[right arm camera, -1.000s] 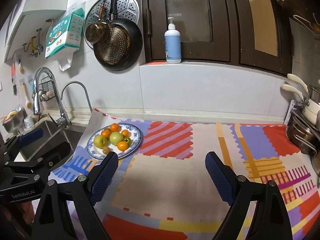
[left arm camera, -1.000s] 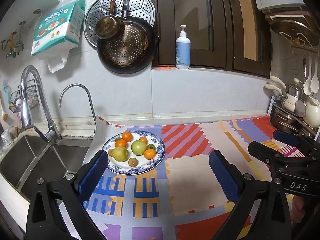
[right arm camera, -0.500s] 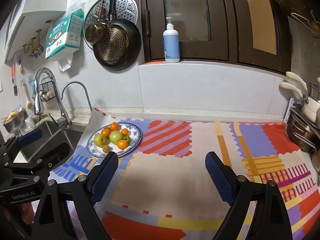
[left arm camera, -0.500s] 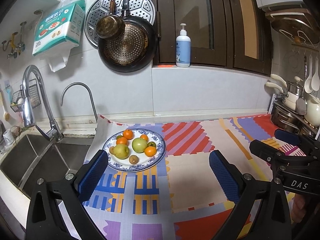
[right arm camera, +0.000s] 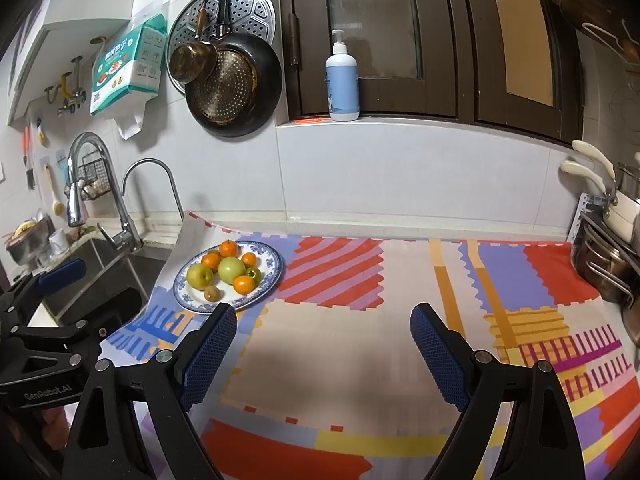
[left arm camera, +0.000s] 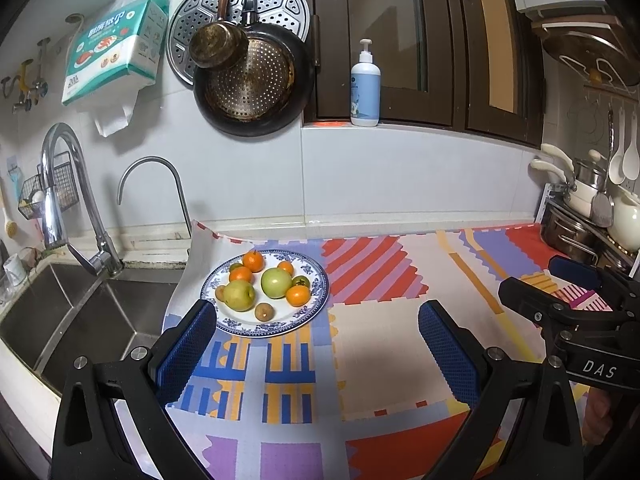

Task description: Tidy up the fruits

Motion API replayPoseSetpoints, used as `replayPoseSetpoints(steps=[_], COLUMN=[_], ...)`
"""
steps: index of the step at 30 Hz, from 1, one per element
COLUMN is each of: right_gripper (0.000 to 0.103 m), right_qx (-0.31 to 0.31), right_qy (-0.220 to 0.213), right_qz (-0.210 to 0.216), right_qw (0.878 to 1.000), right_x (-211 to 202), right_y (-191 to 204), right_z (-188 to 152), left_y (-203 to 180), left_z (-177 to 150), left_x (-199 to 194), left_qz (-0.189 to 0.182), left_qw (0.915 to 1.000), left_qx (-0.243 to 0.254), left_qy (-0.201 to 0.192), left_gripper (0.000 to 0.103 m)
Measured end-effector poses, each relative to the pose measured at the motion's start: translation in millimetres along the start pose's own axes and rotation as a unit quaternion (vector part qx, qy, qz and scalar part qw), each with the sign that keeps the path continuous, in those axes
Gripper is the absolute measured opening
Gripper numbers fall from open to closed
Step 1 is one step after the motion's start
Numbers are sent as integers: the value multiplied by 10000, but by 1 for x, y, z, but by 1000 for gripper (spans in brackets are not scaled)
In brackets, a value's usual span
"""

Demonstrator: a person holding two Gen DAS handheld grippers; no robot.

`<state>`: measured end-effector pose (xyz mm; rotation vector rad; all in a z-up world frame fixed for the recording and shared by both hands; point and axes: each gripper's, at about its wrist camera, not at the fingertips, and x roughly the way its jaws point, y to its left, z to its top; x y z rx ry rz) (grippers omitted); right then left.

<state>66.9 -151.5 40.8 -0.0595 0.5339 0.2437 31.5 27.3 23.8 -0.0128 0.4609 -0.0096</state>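
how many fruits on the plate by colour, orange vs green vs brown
On the plate:
orange fruits: 4
large green fruits: 2
small brown fruits: 2
small green-and-orange fruits: 2, one half hidden
Total: 10

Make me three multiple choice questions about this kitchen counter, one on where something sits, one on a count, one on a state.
1. Where is the plate of fruit?
A. on the patterned mat, next to the sink
B. inside the sink
C. on the window ledge

2. How many large green fruits are on the plate?
A. none
B. two
C. five

3. How do the right tongs stand?
A. shut on an orange
B. shut, empty
C. open, empty

Answers: 1 A, the plate rests on the mat beside the basin. 2 B, two big green ones among small oranges. 3 C, only mat shows between the blue pads.
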Motion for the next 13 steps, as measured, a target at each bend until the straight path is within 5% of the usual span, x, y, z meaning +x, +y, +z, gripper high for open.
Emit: replayPoseSetpoints(steps=[13], right_gripper=[89], right_qx=[-6], right_qy=[36], right_qz=[2], right_qw=[10000], right_x=[2], right_y=[1], right_z=[0], left_y=[0], left_z=[-1], left_x=[2], left_qz=[-17], left_qw=[10000], left_qx=[-6], left_qy=[48], left_gripper=[103])
